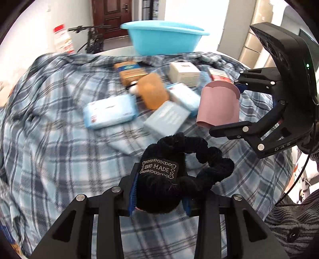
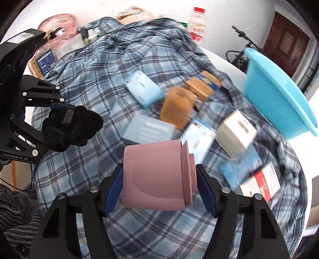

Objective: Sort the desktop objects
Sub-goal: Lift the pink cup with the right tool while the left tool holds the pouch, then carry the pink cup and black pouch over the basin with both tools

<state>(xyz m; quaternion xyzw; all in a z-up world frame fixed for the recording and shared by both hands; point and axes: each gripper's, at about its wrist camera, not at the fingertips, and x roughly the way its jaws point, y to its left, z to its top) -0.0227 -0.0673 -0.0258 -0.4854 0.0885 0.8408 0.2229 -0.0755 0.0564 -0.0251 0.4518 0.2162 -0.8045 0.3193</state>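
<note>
Between my left fingers sits a black plush scrunchie (image 1: 179, 171) with a "HAND MADE" label — my left gripper (image 1: 159, 197) pinches its bulky end while the ruffled loop juts forward past the tips. My right gripper (image 2: 159, 185) clamps a pink cup (image 2: 157, 175) lying sideways between the blue pads (image 2: 111, 191), its stepped end against the right-hand pad. Both are lifted clear of the cloth. From my left fingers the cup hangs ahead and to the right; from my right fingers the scrunchie hangs off to the left.

Beyond both sets of tips lies a cluster of things on a blue plaid cloth (image 1: 59, 123): pale blue tissue packs (image 1: 109, 113), an orange translucent container (image 2: 177, 107), a tan box with a blue band (image 2: 203, 84), a white box (image 2: 237, 133) and a red-and-white box (image 2: 261, 183). All are blurred, so the print is unreadable. The cloth is rumpled and drapes over a white table (image 2: 223, 59).

Farther out, past the cluster, a light blue plastic basin (image 1: 163, 37) stands on the table's bare part, just beyond the cloth's edge. At the cloth's far-left edge from my right fingers stand jars and a red-capped bottle (image 2: 196, 22). Behind everything, a dark brown door (image 1: 111, 12) and a bicycle (image 1: 91, 37) stand against a white wall.
</note>
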